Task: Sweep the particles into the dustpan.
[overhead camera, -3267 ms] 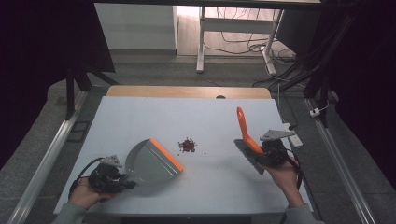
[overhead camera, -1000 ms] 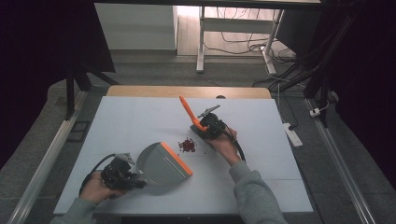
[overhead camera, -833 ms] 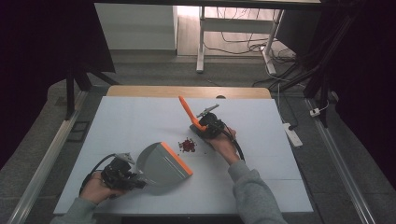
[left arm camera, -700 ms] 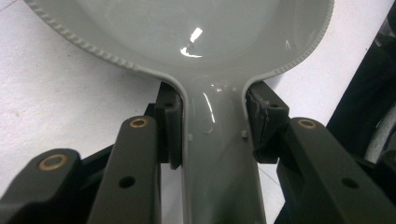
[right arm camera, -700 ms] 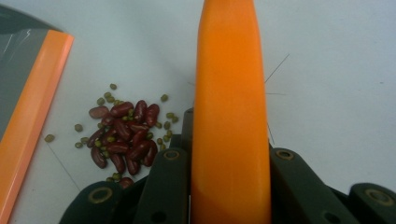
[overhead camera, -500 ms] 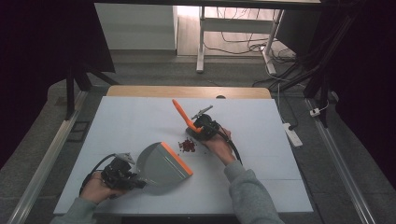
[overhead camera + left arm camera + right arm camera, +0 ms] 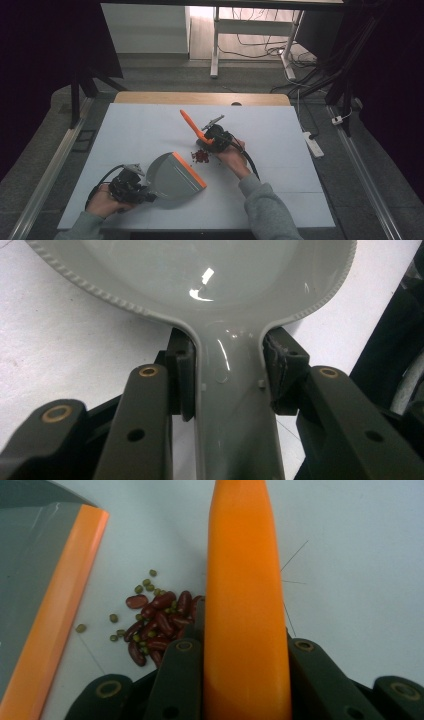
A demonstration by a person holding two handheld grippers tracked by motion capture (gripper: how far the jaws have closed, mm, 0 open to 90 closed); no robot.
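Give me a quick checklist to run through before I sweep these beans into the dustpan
1. Left gripper clamped on the dustpan handle: ok, both pads press its neck.
2. Right gripper clamped on the orange brush handle: ok.
3. Beans gathered: mostly ok, a tight pile with a few green ones strayed toward the pan.
4. Orange lip of the pan faces the pile: ok, a bare gap lies between them.
5. Lip flat on the table: cannot tell.
6. Bristles behind the pile: cannot tell, the brush head is hidden under the handle and gripper.
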